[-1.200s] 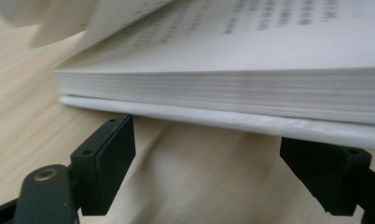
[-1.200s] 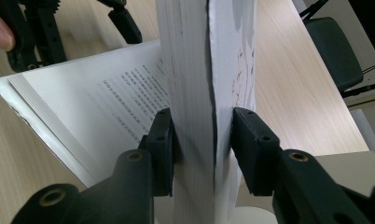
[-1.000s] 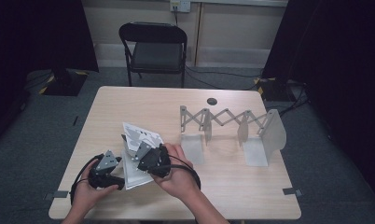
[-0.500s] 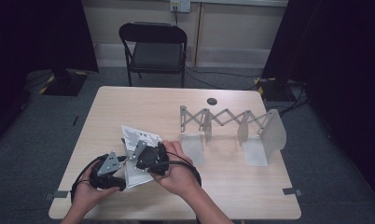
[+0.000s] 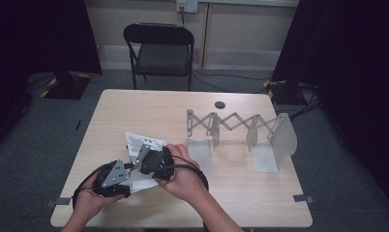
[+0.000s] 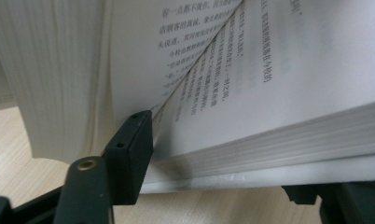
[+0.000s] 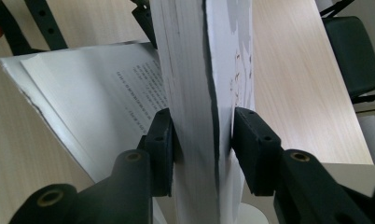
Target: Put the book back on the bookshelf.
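White book [image 5: 143, 159] clamped between two hand-held grippers' jaws.

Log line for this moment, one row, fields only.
scene: open book on table | right gripper: shut on upright page stack | left gripper: jaws around lower pages | rack: untouched

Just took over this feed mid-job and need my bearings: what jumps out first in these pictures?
An open book of printed text lies at the table's near left, and both tongs work on it: the right tongs clamp an upright sheaf of its pages, the left tongs have one jaw slid in between pages. To the right stands an extended accordion-style book rack with nothing in it, and a folding chair sits beyond the table.
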